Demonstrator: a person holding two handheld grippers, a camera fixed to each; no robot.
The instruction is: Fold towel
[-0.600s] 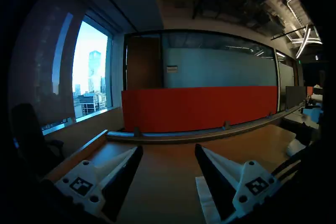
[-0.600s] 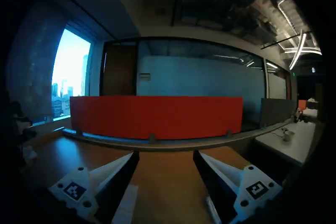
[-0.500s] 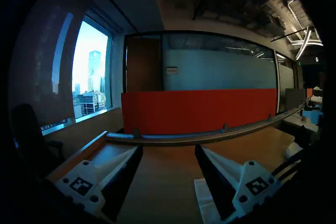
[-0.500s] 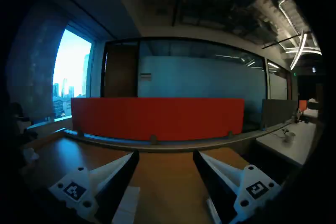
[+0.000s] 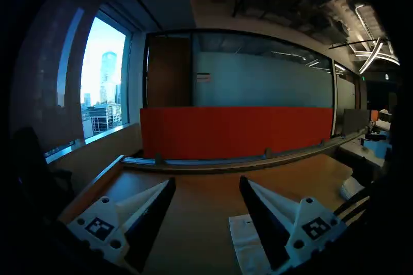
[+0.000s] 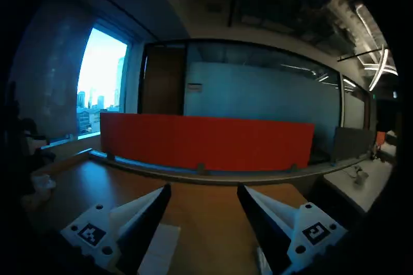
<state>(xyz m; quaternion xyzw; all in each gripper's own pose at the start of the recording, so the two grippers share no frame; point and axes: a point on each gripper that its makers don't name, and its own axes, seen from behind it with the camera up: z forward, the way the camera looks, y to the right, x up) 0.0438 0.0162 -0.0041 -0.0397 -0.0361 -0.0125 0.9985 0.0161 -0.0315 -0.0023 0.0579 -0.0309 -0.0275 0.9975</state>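
More towel (image 5: pixel 247 236) visible than before

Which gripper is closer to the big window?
Left. The left gripper sits near the window-side edge of the desk, window close on its left; the right gripper is farther along the desk from it.

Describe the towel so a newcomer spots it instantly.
Find the long red partition panel behind the brown wooden desk. On the desk's near part lies the white cloth towel, spread flat and straight-edged, unlike the crumpled white object farther right.
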